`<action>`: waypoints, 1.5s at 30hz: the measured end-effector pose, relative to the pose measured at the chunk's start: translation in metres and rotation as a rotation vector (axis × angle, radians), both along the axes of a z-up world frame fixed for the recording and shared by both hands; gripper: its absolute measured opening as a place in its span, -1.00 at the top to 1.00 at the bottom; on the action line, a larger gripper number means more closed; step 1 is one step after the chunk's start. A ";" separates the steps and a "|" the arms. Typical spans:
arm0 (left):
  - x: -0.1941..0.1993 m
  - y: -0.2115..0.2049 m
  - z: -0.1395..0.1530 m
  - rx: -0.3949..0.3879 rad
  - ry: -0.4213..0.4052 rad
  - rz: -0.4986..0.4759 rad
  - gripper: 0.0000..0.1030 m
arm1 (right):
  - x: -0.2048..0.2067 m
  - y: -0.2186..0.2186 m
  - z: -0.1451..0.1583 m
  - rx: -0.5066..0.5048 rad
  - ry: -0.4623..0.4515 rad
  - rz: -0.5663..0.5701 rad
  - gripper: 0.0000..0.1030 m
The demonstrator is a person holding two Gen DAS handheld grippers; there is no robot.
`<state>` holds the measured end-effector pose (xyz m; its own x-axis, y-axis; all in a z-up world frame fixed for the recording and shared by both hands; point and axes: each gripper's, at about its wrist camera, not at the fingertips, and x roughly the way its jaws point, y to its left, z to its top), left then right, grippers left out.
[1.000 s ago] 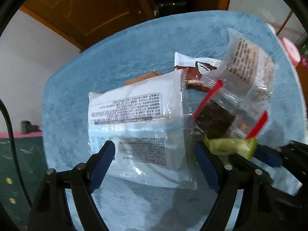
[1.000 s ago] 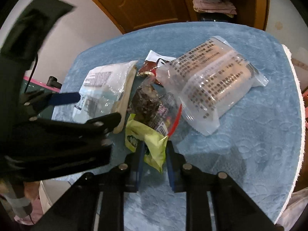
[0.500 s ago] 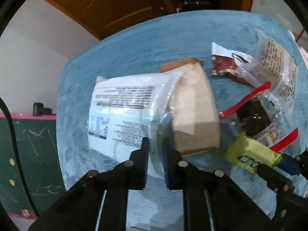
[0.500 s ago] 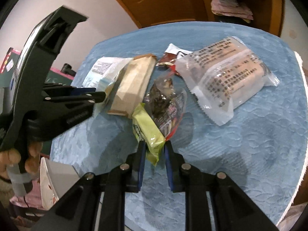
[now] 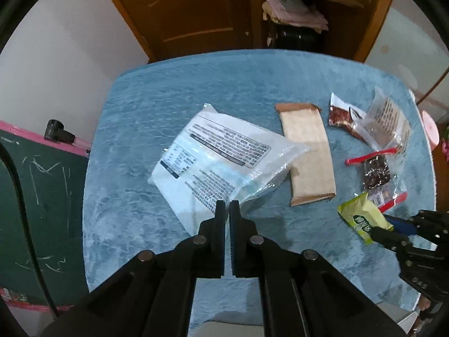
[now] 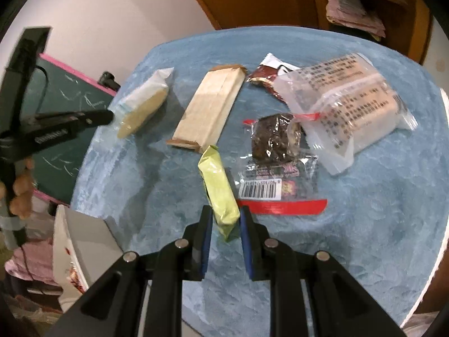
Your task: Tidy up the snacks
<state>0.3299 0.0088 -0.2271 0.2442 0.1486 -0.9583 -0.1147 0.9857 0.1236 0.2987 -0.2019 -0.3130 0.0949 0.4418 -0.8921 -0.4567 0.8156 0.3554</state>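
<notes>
Blue plush cloth (image 5: 174, 106) covers the round table I am working over, with a wooden cabinet (image 5: 196, 8) behind it and a green chalkboard (image 5: 33, 196) to its left.

From the left wrist camera, my left gripper (image 5: 227, 206) has just been closing and now stands shut on a corner of the white printed bag (image 5: 221, 163), pinching the clear plastic edge. That bag sits left of the tan paper packet (image 5: 307, 151), which is my landmark in the middle of the cloth. Right of the packet lie a dark red wrapper (image 5: 341, 115) and a clear bag with black print (image 5: 388, 120); nearer me on that side is the red-edged clear pouch (image 5: 376, 174). The green packet (image 5: 362, 219) sits at the packet's near right, with my right gripper's dark fingers on it.

From the right wrist camera, my right gripper (image 6: 224, 219) is clamped on the near end of the green packet (image 6: 219, 193), which points up toward the tan paper packet (image 6: 207, 109). The red-edged clear pouch (image 6: 276, 165) touches the green packet's right side. My left gripper (image 6: 109, 116) appears far left of the tan packet, gripping the white printed bag (image 6: 146, 104) lifted on edge.

A second ago the white bag covered the tan packet and the left jaws were wide; now the packet lies fully uncovered.
</notes>
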 end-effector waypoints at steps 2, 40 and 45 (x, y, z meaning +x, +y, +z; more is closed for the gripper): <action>0.000 0.005 0.003 -0.003 -0.016 0.012 0.98 | 0.003 0.009 -0.002 -0.013 -0.003 0.009 0.59; 0.035 0.014 -0.069 0.170 0.003 0.000 0.97 | 0.007 0.023 -0.016 -0.041 0.006 0.090 0.65; 0.020 0.030 -0.038 0.106 -0.069 0.029 1.00 | -0.003 0.022 0.000 -0.042 -0.045 0.096 0.68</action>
